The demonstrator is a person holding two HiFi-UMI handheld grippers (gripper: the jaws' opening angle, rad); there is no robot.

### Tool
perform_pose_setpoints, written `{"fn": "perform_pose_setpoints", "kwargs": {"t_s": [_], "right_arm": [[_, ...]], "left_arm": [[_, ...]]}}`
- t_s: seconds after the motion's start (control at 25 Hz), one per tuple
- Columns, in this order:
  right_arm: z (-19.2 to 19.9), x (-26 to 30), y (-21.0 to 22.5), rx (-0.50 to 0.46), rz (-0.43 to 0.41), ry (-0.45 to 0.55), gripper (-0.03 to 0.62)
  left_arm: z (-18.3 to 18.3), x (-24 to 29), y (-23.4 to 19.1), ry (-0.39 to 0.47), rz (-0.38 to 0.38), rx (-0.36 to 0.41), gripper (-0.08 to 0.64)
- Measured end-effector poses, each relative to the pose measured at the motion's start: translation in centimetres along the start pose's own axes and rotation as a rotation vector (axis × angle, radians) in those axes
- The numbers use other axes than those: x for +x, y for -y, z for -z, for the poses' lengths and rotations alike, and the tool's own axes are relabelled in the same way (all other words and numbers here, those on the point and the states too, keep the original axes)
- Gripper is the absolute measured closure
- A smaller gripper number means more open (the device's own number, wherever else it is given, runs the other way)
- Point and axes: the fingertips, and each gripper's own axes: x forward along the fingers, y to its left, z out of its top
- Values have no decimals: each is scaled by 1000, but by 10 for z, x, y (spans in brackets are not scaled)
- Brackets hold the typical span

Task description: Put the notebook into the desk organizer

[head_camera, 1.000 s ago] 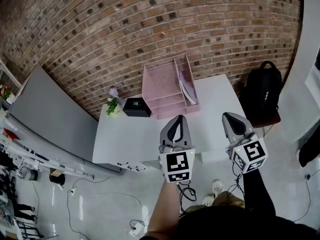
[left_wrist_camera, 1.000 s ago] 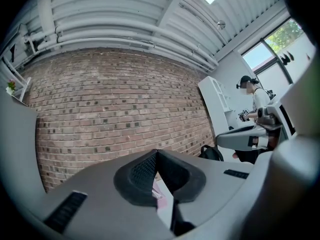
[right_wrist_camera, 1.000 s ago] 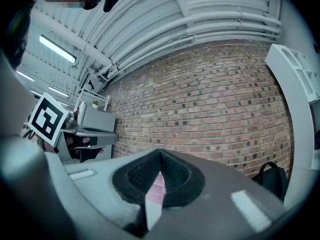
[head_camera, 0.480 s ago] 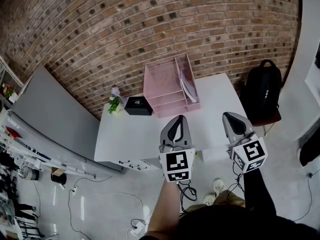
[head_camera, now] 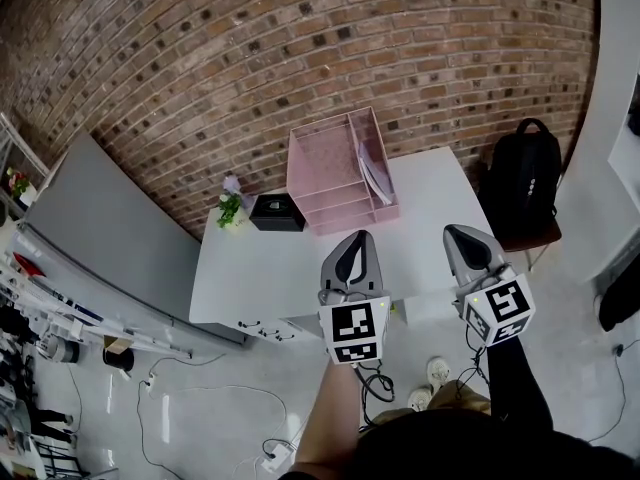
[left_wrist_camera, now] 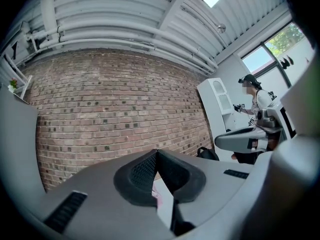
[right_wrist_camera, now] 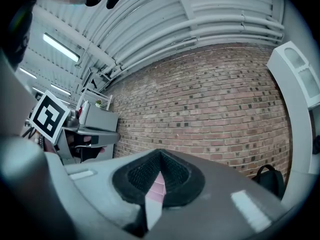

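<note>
The pink desk organizer stands at the back of the white table, against the brick wall. A pale notebook leans upright in its right-hand compartment. Both grippers hover over the table's near edge, well short of the organizer. My left gripper is shut with nothing in it; its pads meet at the tip. The right gripper is also shut and holds nothing, its tips touching. A sliver of the pink organizer shows below those tips.
A black box and a small flower plant sit left of the organizer. A black backpack rests on a chair right of the table. A grey partition stands to the left. Cables lie on the floor. A person stands far off.
</note>
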Motion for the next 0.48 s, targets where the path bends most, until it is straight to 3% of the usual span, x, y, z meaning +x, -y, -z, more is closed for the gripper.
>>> {"fn": "perform_pose_setpoints", "kwargs": {"t_s": [0.48], "right_arm": [[1, -2, -5, 11, -10, -5, 592]], "left_arm": [[2, -4, 2, -7, -1, -9, 551]]}}
